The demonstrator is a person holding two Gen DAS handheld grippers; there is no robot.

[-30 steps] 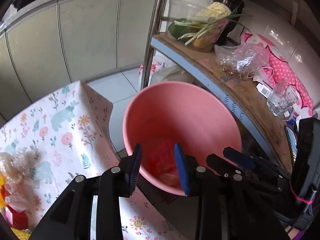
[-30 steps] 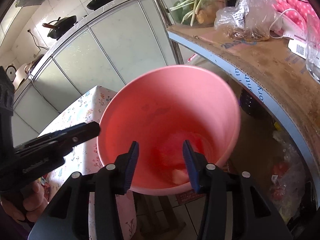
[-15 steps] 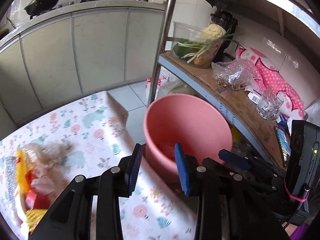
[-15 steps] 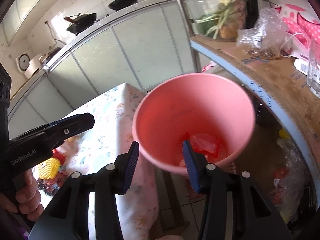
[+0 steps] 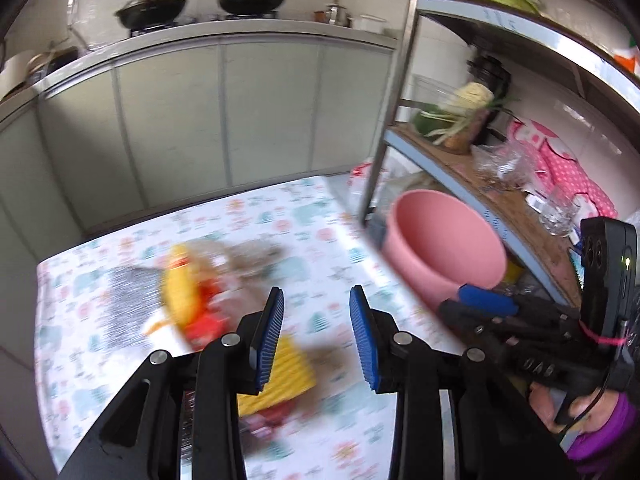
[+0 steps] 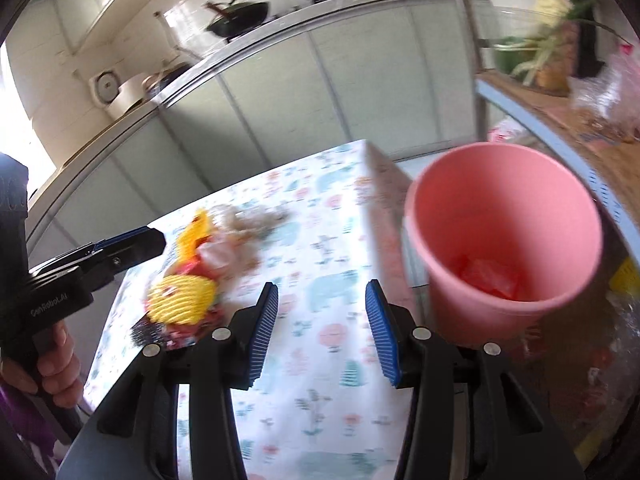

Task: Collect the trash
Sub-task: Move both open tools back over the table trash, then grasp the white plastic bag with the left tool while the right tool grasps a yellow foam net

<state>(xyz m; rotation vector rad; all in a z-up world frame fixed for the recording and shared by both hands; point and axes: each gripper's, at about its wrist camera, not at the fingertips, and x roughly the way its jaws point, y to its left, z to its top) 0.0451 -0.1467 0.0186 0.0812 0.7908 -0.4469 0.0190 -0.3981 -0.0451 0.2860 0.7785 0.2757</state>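
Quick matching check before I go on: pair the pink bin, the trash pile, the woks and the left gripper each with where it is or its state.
1 pink bin
2 trash pile
3 woks
4 left gripper

A on the floral tablecloth
B open, holding nothing
C beside the table, under the shelf, red trash inside
D on the counter at the back

1-C, 2-A, 3-D, 4-B

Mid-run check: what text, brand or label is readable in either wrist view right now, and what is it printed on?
"GenRobot.AI": white print on the black body of the left gripper, seen in the right wrist view.
Blue lettering on the shelf edge: too blurred to read.
White label on the clear plastic bag: too small to read.
Nothing legible on the pink bin or the trash pile.
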